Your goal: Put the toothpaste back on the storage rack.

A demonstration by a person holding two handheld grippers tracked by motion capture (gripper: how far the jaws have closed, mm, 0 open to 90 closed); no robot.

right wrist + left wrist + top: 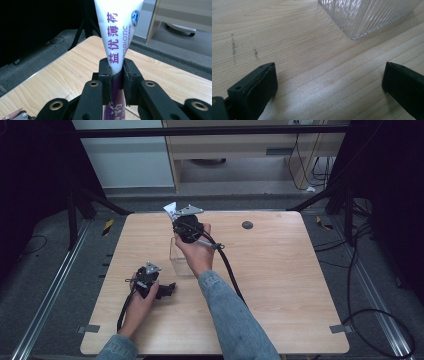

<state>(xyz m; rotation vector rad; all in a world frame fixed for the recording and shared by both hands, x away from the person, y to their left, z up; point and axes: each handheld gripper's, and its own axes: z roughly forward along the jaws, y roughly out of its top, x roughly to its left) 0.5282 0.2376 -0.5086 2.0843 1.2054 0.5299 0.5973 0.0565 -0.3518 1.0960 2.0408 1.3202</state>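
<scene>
Jaws of the right gripper are pressed on a white and purple tube, which looks like a toothpaste tube; they pinch it at its narrow part, and the wide flat end points away from the hand. In the high view this tube is held in the air above the far part of the wooden table, just beyond a clear ribbed container that stands on the table.

So I judge that the picking up is done: the tube is lifted and firmly held. What is left, as it seems, is to bring it over the container and put it inside; nothing can be seen in the container yet.

Jaws of the left gripper stand spread wide with nothing between them, low over the bare wood. One corner of the container is just ahead of them, so this hand may be waiting to steady it.
</scene>
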